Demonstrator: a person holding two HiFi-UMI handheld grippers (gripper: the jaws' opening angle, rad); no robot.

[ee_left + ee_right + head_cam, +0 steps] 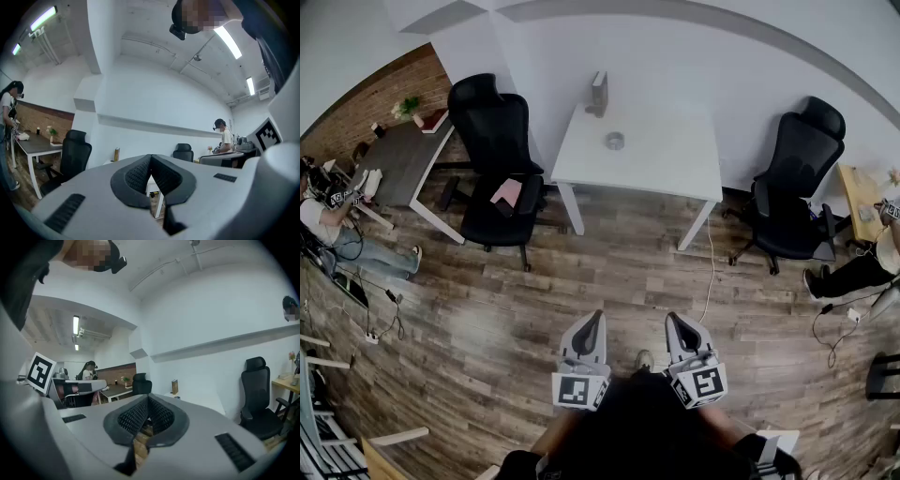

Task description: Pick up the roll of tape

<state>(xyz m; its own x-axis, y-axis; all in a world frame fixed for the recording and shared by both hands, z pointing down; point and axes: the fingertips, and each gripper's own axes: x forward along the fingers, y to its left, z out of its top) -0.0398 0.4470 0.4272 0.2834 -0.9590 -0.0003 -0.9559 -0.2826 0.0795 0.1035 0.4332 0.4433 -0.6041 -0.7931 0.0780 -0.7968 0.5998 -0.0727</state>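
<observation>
Both your grey left gripper (pixel 592 323) and grey right gripper (pixel 680 326) are pinched closed on nothing, well apart from the small silvery roll of tape (pixel 615 141) lying on the white square table (pixel 675 164), so walk up first, then spread one gripper's jaws before reaching.
</observation>
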